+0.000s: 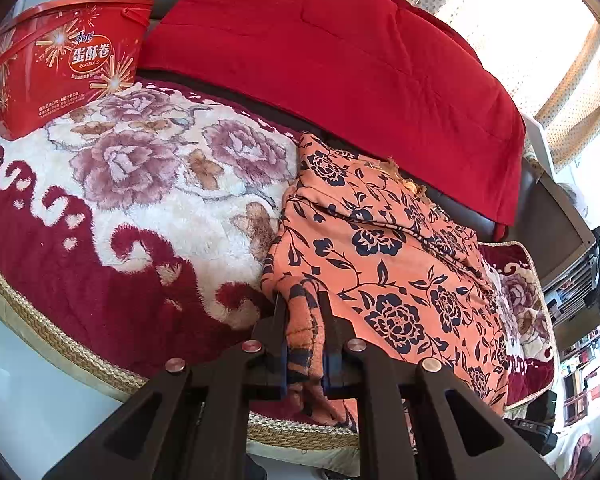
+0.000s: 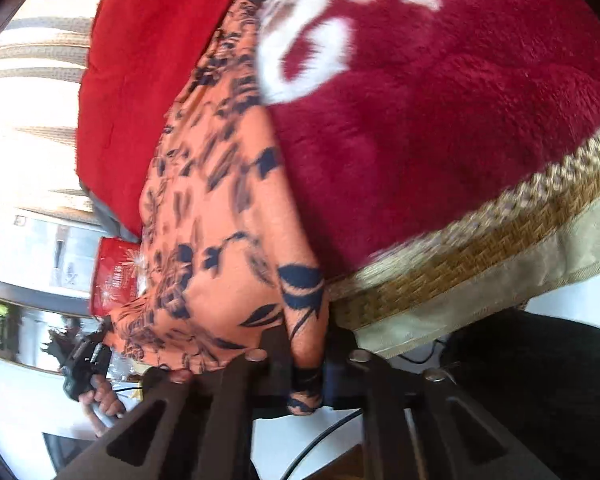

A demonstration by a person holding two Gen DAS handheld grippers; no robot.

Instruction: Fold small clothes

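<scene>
An orange garment with dark blue flowers (image 1: 384, 240) lies on a plush red and white floral blanket (image 1: 148, 184). My left gripper (image 1: 302, 312) is shut on a bunched near edge of the garment, at the blanket's front edge. In the right wrist view, tilted and blurred, my right gripper (image 2: 306, 344) is shut on another edge of the same garment (image 2: 220, 200), which hangs over the blanket (image 2: 440, 120) beside its woven border. The left gripper (image 2: 86, 364) shows far off at the lower left of that view, in a hand.
A red egg-roll tub (image 1: 56, 60) stands at the blanket's far left. A red quilt (image 1: 340, 60) lies behind the garment. A woven gold border (image 1: 60, 340) trims the blanket's front edge. Curtains (image 1: 540, 40) and a window are at the right.
</scene>
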